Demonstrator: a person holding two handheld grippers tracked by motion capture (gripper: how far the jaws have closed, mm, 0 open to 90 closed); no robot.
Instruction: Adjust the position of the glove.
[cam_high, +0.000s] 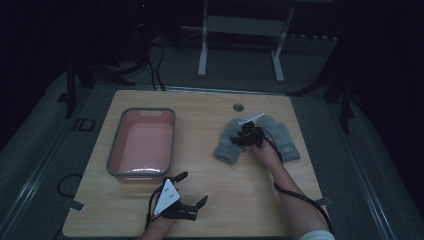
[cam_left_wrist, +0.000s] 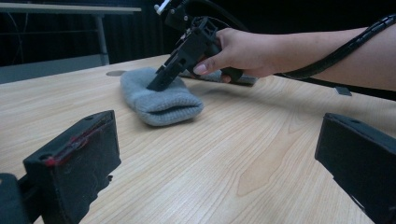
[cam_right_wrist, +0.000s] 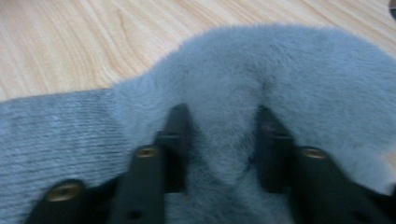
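Note:
Two grey mittens lie side by side at the table's right: the left mitten (cam_high: 227, 145) (cam_left_wrist: 159, 100) (cam_right_wrist: 280, 60) and the right mitten (cam_high: 286, 141). My right gripper (cam_high: 241, 137) (cam_left_wrist: 156, 85) (cam_right_wrist: 223, 144) presses down into the left mitten, and a raised fold of its fabric is pinched between the two jaws. Near the front edge, my left gripper (cam_high: 192, 188) (cam_left_wrist: 215, 163) rests low over bare wood, jaws wide open with nothing between them.
An empty pink bin with a grey rim (cam_high: 114, 150) stands on the left half of the table, just beyond the left gripper. A round cable hole (cam_high: 238, 107) sits near the far edge. White stand legs (cam_high: 202, 50) are on the floor behind.

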